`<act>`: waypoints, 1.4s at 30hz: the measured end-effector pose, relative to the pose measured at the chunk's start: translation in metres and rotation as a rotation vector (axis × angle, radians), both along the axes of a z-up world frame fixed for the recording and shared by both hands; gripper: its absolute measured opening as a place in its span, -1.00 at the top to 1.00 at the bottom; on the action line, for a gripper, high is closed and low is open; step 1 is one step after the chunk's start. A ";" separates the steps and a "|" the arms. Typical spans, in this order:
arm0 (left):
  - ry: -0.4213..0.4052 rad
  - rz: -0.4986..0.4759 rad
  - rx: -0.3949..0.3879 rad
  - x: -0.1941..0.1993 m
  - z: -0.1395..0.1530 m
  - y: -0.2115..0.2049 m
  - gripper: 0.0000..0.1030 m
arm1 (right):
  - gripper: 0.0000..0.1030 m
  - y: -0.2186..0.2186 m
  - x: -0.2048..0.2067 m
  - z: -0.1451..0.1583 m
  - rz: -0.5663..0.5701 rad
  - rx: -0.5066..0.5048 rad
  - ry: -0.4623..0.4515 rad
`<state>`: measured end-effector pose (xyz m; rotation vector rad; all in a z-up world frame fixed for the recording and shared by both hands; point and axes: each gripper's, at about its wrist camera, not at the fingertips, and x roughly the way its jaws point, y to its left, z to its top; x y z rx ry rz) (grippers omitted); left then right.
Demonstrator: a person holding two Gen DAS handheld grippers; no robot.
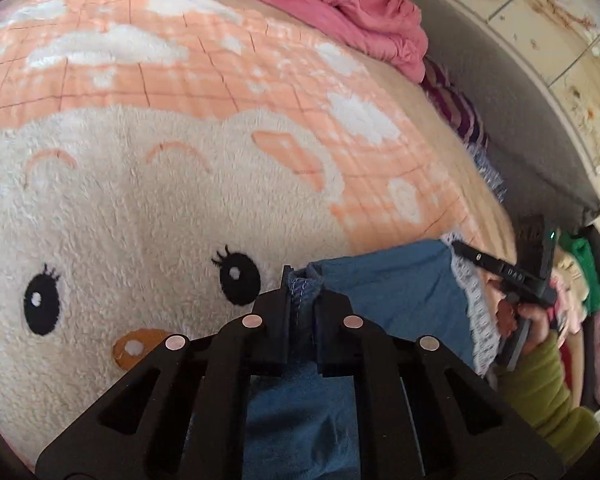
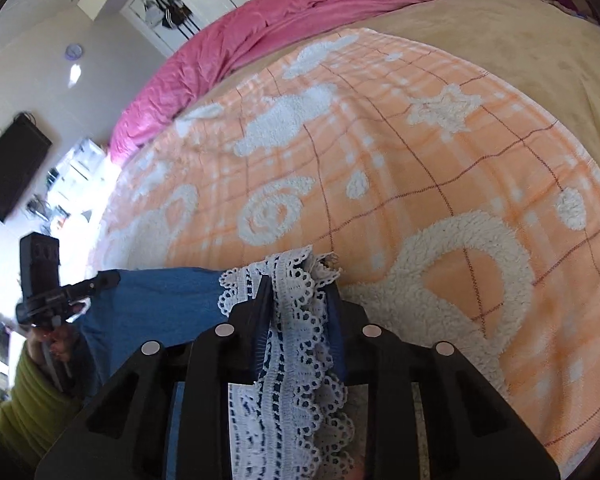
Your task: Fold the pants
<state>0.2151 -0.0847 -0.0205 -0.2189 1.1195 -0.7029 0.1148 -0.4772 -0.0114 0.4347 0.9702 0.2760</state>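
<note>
left tongs [image 1: 302, 300] clamped on a stitched hem of the blue denim pants [image 1: 396, 292]; right tongs [image 2: 296, 304] pinched on the white lace trim [image 2: 296, 344] at the other corner. pants held stretched between both, just above the fluffy orange-and-cream cartoon blanket [image 1: 148, 200] on the bed. risks: lace tearing or slipping free under uneven pull, thin trim giving poor grip; slack cloth sagging and creasing the fold. pink duvet [image 2: 220, 56] bunched beyond. no readable brand or label anywhere; small marking on the far tool too blurred.
</note>
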 end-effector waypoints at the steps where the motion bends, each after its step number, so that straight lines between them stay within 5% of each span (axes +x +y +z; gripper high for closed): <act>1: 0.004 -0.008 0.016 -0.001 -0.002 -0.002 0.86 | 0.36 0.000 0.002 -0.003 0.000 0.001 0.011; 3: 0.033 -0.024 0.005 -0.003 -0.007 -0.003 0.50 | 0.04 -0.001 0.006 -0.005 0.011 0.060 0.024; 4: 0.042 -0.031 -0.004 -0.004 -0.008 -0.004 0.28 | 0.04 0.000 0.008 -0.005 0.015 0.056 0.025; 8: 0.033 -0.035 0.011 -0.009 -0.009 -0.007 0.34 | 0.15 0.007 0.014 -0.007 0.033 0.034 0.045; 9: 0.033 -0.032 0.017 -0.009 -0.010 -0.009 0.46 | 0.44 0.009 0.013 -0.006 0.048 0.030 0.040; 10: 0.032 -0.029 0.030 -0.010 -0.010 -0.010 0.78 | 0.56 0.010 0.012 -0.005 0.058 0.045 0.032; 12: 0.039 -0.018 0.012 -0.008 -0.008 -0.009 0.89 | 0.65 0.009 0.003 0.003 0.056 0.086 -0.015; 16: -0.059 0.008 -0.034 -0.007 0.018 -0.003 0.90 | 0.67 0.001 -0.007 0.035 0.021 0.092 -0.156; 19: -0.134 0.018 0.008 -0.007 0.026 -0.011 0.90 | 0.67 0.009 0.006 0.050 0.028 -0.030 -0.189; 24: -0.114 0.040 0.092 0.004 -0.001 -0.018 0.88 | 0.64 0.034 0.045 0.026 0.075 -0.245 -0.098; 28: -0.108 0.040 0.105 0.007 -0.011 -0.013 0.80 | 0.45 0.037 0.059 -0.005 0.066 -0.322 -0.019; 30: -0.110 0.043 0.102 0.006 -0.009 -0.012 0.74 | 0.36 0.036 0.057 -0.004 0.058 -0.332 -0.026; 32: -0.118 0.056 0.113 0.004 -0.003 -0.009 0.32 | 0.05 0.033 0.051 0.003 0.038 -0.359 -0.034; 34: -0.125 0.064 0.112 -0.002 0.008 -0.003 0.03 | -0.04 0.021 0.036 0.016 -0.011 -0.318 -0.069; 36: -0.154 0.063 0.105 -0.011 0.020 0.005 -0.03 | -0.19 0.008 0.014 0.030 -0.058 -0.254 -0.100; 42: -0.307 0.141 0.197 -0.066 0.063 0.048 -0.27 | -0.20 -0.009 -0.075 0.033 -0.171 -0.149 -0.126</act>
